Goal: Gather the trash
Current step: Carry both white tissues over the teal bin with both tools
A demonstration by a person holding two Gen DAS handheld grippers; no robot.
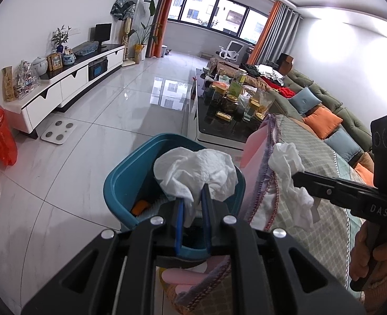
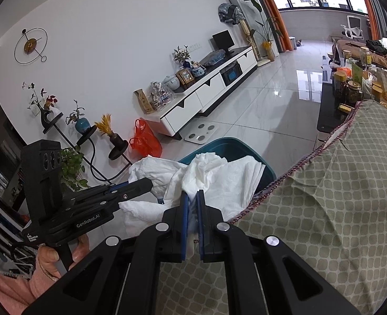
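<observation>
My left gripper point(image 1: 192, 193) is shut on a crumpled white tissue point(image 1: 196, 170), which hangs just over the open teal waste bin point(image 1: 125, 183). An orange scrap point(image 1: 140, 207) lies inside the bin. My right gripper point(image 2: 192, 193) is shut on a second white tissue point(image 2: 219, 176) at the edge of the checked sofa cover point(image 2: 324, 197), close to the bin point(image 2: 235, 144). From the left wrist view the right gripper point(image 1: 297, 177) comes in from the right with its tissue point(image 1: 288, 162) against the cover. From the right wrist view the left gripper point(image 2: 147, 182) holds its tissue point(image 2: 146, 168) beside mine.
A black coffee table point(image 1: 219, 128) crowded with jars stands beyond the bin. A sofa with cushions point(image 1: 322, 120) runs along the right. On the left are a white TV cabinet point(image 1: 70, 84), a bathroom scale point(image 1: 59, 131) and a red plastic bag point(image 1: 3, 141) on the tiled floor.
</observation>
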